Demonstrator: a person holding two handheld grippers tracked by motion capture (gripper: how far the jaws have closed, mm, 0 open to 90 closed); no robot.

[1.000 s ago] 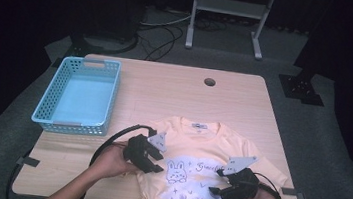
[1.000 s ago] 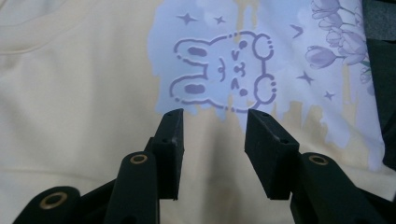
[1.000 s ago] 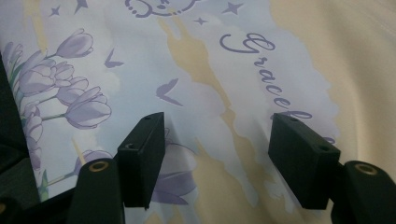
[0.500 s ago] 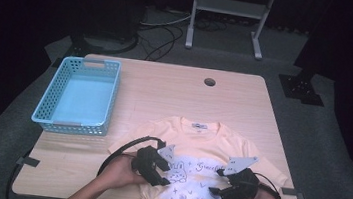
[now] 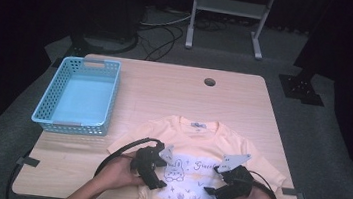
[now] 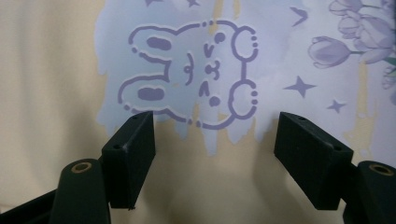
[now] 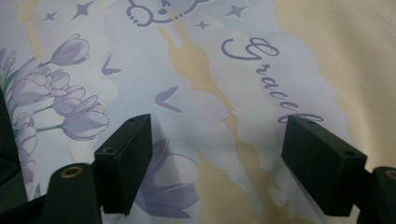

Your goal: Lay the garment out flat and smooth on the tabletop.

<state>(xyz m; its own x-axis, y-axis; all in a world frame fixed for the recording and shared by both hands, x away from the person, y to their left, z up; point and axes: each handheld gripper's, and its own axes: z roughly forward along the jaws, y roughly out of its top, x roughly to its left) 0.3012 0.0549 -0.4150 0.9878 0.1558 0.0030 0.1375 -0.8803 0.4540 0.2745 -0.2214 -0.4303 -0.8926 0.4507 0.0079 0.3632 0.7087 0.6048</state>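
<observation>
left gripper (image 5: 156,173): jaws apart, just been opening, nothing pinched, bare cloth under them by the bunny print (image 6: 191,79). right gripper (image 5: 222,184): jaws likewise wide, just been opening, over the tulip print (image 7: 70,107), gripping nothing. t-shirt (image 5: 199,147): yellow, flat, front up at the table (image 5: 165,88) near edge. blue basket (image 5: 81,96): far left, well apart. step, judged: cloth released between folds; next move calls for fresh pinches at the shirt's edges.

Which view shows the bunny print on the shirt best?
The left gripper view: the bunny print shows whole, sharp and large. The high view shows it tiny; the right gripper view catches its edge.
</observation>
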